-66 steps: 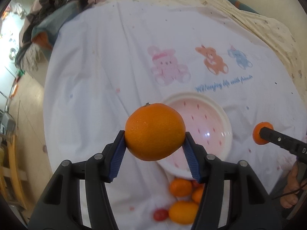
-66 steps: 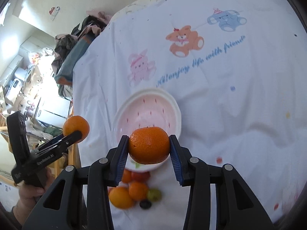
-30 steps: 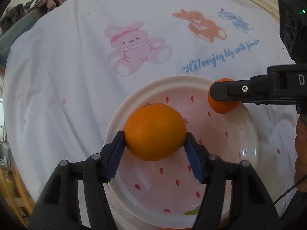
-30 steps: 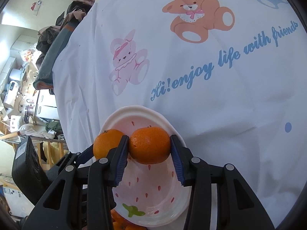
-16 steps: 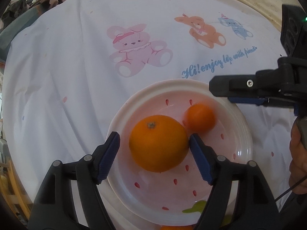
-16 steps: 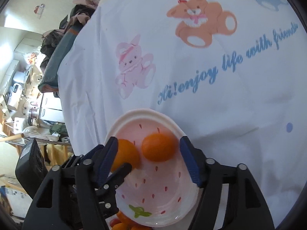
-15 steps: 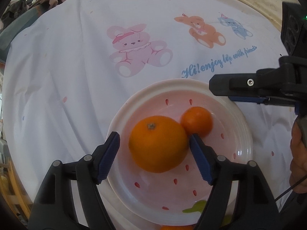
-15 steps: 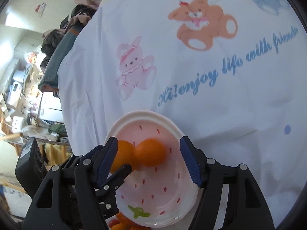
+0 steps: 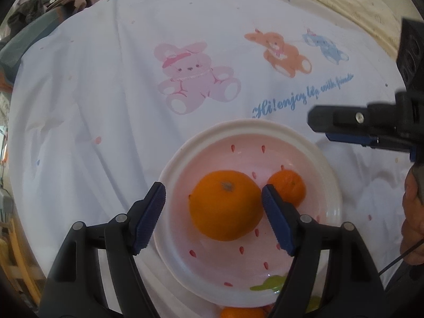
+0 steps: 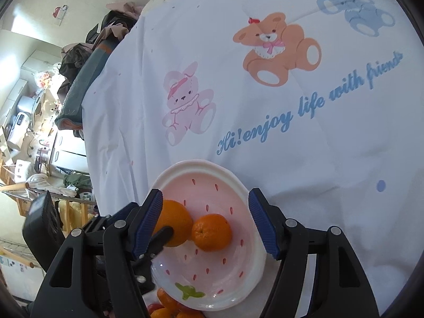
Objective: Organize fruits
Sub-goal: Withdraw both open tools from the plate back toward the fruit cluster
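Below me lies a white cloth-covered tabletop (image 9: pixel 111 84) printed with pink, orange and blue teddy bears and blue script. A white plate with a pink strawberry-patterned middle (image 9: pixel 265 128) sits directly on it. A small heap of orange and red fruits (image 10: pixel 164 308) lies at the plate's near edge.

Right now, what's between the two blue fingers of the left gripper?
The big orange sits between the left gripper's open fingers, resting in the pink strawberry plate. The left wrist view shows it.
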Available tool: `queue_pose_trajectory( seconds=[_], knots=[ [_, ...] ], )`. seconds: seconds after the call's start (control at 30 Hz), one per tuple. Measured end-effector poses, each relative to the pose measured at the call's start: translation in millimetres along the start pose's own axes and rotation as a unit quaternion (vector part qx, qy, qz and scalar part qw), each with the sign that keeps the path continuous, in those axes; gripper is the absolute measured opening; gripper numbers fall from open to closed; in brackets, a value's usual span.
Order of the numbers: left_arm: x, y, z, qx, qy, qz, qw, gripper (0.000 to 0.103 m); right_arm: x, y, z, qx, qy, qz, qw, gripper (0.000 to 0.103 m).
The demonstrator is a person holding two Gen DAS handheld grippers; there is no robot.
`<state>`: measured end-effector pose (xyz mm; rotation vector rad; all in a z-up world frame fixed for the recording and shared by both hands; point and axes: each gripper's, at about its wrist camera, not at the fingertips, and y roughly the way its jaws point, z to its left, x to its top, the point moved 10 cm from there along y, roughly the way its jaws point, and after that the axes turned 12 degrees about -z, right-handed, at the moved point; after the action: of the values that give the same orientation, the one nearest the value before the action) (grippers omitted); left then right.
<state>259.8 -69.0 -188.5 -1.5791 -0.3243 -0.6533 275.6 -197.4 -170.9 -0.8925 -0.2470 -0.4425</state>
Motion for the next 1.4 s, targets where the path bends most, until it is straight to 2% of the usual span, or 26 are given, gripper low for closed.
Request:
queue_pose_trajectory(
  seconds=[0.17,0.33,0.43,0.63,0.77,0.87,1.4],
  knots=[
    [3.3,-22.7,7.5,0.007,-0.019,-0.014,0.9997,0.072,-1.4,-28.2,10.8,0.001,-0.018,-0.024,1.000,0.070],
    [5.9,-52.1,5.5,0.014,-0.004,-0.030,0.9994,0.072,-11.8,-51.5,23.4,-0.004,-0.054,-0.040,0.998,0.070],
    [7.2,-72.2,4.9,0.015,-0.016,-0.040,0.9990,0.072,-22.6,-64.6,27.2,-0.005,-0.062,-0.044,0.997,0.070],
    [-3.2,-119.2,2.6,0.020,-0.023,-0.075,0.9967,0.072,-43.3,-89.4,36.1,-0.005,-0.076,-0.059,0.995,0.070],
    [-11.7,-144.9,9.4,0.034,-0.033,-0.095,0.9943,0.072,-54.7,-104.2,40.1,-0.026,-0.102,-0.079,0.991,0.070],
    [-19.7,-158.7,15.8,0.046,-0.041,-0.103,0.9928,0.072,-65.2,-113.9,44.4,-0.023,-0.109,-0.084,0.990,0.070],
    [-64.2,-176.7,22.4,0.037,-0.094,-0.083,0.9914,0.072,-113.8,-130.1,34.6,-0.023,-0.062,-0.069,0.995,0.070]
  ],
)
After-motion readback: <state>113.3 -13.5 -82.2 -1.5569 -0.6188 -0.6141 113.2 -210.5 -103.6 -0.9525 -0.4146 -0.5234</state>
